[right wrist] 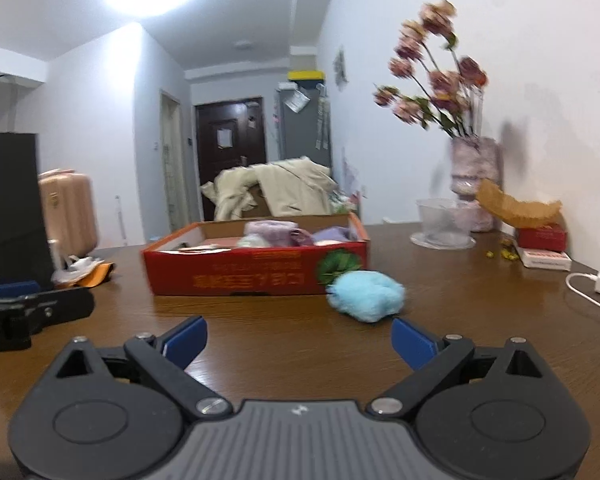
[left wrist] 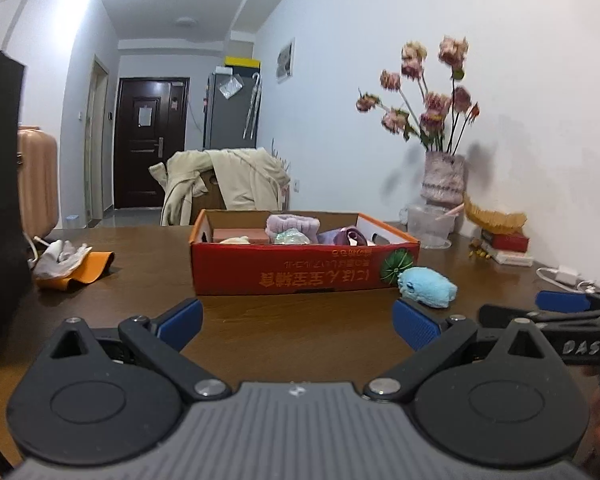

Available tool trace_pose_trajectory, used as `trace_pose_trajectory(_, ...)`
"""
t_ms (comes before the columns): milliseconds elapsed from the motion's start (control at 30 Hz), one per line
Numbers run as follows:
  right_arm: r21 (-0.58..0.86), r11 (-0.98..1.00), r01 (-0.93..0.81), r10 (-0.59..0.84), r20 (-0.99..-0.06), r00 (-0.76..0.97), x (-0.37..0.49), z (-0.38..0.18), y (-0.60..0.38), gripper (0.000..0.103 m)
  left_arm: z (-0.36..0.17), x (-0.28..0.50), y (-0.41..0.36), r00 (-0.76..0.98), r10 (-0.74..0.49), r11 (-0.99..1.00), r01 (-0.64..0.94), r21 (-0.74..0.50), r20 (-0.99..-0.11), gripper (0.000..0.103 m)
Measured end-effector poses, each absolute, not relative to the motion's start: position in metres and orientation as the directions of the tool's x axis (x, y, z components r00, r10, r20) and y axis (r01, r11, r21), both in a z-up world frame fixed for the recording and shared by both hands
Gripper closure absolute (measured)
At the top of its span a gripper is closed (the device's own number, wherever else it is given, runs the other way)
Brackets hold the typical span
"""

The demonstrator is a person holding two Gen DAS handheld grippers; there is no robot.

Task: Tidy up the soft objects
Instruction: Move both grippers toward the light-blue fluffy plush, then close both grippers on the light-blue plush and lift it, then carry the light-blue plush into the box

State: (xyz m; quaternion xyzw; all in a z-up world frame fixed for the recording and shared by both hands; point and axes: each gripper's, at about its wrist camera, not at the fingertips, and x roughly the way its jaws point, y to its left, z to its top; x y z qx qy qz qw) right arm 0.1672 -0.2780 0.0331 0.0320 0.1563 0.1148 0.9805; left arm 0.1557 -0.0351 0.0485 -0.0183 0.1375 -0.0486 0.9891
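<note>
Your left gripper [left wrist: 298,322] hangs over the near part of the dark brown wooden table [left wrist: 292,332] with its blue-padded jaws spread wide and nothing between them. Your right gripper [right wrist: 300,340] is the same: jaws spread wide, holding nothing, with bare tabletop between the pads. The fluffy light blue plush toy [right wrist: 366,294] lies on the table just ahead of the right gripper's right finger, against the near right corner of the shallow red cardboard box [left wrist: 304,272]. Inside that box sit a folded pale purple plush cloth [left wrist: 292,222], a pinkish block [left wrist: 238,235] and some other soft items; the blur leaves their shapes unclear. Toward the table's left edge lies a crumpled white and orange cloth [left wrist: 70,264].
</note>
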Motion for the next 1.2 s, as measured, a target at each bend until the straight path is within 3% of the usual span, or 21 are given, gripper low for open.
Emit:
trace_pose_trajectory(267, 0.194, 0.955, -0.223, 0.285, -0.396, 0.873, 0.264, 0.042, -0.334, 0.017, 0.053, 0.249, -0.083, 0.909, -0.202, 0.978, 0.166, -0.128, -0.365, 0.000)
trace_pose_trajectory(333, 0.216, 0.944, -0.249, 0.320, -0.414, 0.852, 0.293, 0.040, -0.346, 0.021, 0.050, 0.274, -0.103, 0.894, -0.245, 0.968, 0.207, -0.139, -0.375, 0.004)
trace_pose_trajectory(433, 0.249, 0.924, -0.291, 0.377, -0.458, 0.805, 0.340, 0.034, -0.360, 0.030, 0.041, 0.312, -0.130, 0.856, -0.261, 0.965, 0.217, -0.149, -0.446, 0.017)
trace_pose_trajectory(467, 0.268, 0.915, -0.303, 0.398, -0.468, 0.789, 0.354, 0.031, -0.363, 0.031, 0.037, 0.324, -0.136, 0.835, -0.249, 0.968, 0.194, -0.159, -0.491, 0.026)
trace_pose_trajectory(500, 0.287, 0.903, -0.318, 0.423, -0.473, 0.773, 0.367, 0.028, -0.366, 0.035, 0.032, 0.335, -0.141, 0.811, -0.255, 0.965, 0.180, -0.190, -0.527, 0.034)
trace_pose_trajectory(600, 0.325, 0.884, -0.337, 0.461, -0.480, 0.746, 0.400, 0.018, -0.370, 0.037, 0.015, 0.355, -0.148, 0.734, -0.366, 0.922, 0.200, -0.333, -0.572, 0.044)
trace_pose_trajectory(667, 0.341, 0.874, -0.346, 0.479, -0.495, 0.724, 0.412, 0.010, -0.369, 0.037, 0.007, 0.362, -0.152, 0.711, -0.402, 0.901, 0.194, -0.388, -0.578, 0.044)
trace_pose_trajectory(733, 0.365, 0.859, -0.358, 0.506, -0.499, 0.704, 0.418, 0.003, -0.368, 0.046, 0.002, 0.368, -0.154, 0.711, -0.399, 0.895, 0.166, -0.413, -0.579, 0.046)
trace_pose_trajectory(867, 0.429, 0.814, -0.392, 0.573, -0.479, 0.665, 0.412, -0.004, -0.369, 0.064, -0.003, 0.376, -0.149, 0.713, -0.426, 0.868, 0.148, -0.474, -0.557, 0.067)
trace_pose_trajectory(933, 0.428, 0.823, -0.374, 0.559, -0.491, 0.668, 0.406, -0.004, -0.369, 0.073, -0.003, 0.375, -0.146, 0.715, -0.429, 0.860, 0.138, -0.491, -0.552, 0.070)
trace_pose_trajectory(1200, 0.483, 0.809, -0.337, 0.570, -0.503, 0.650, 0.382, -0.011, -0.365, 0.077, 0.003, 0.362, -0.135, 0.741, -0.406, 0.861, 0.115, -0.496, -0.534, 0.071)
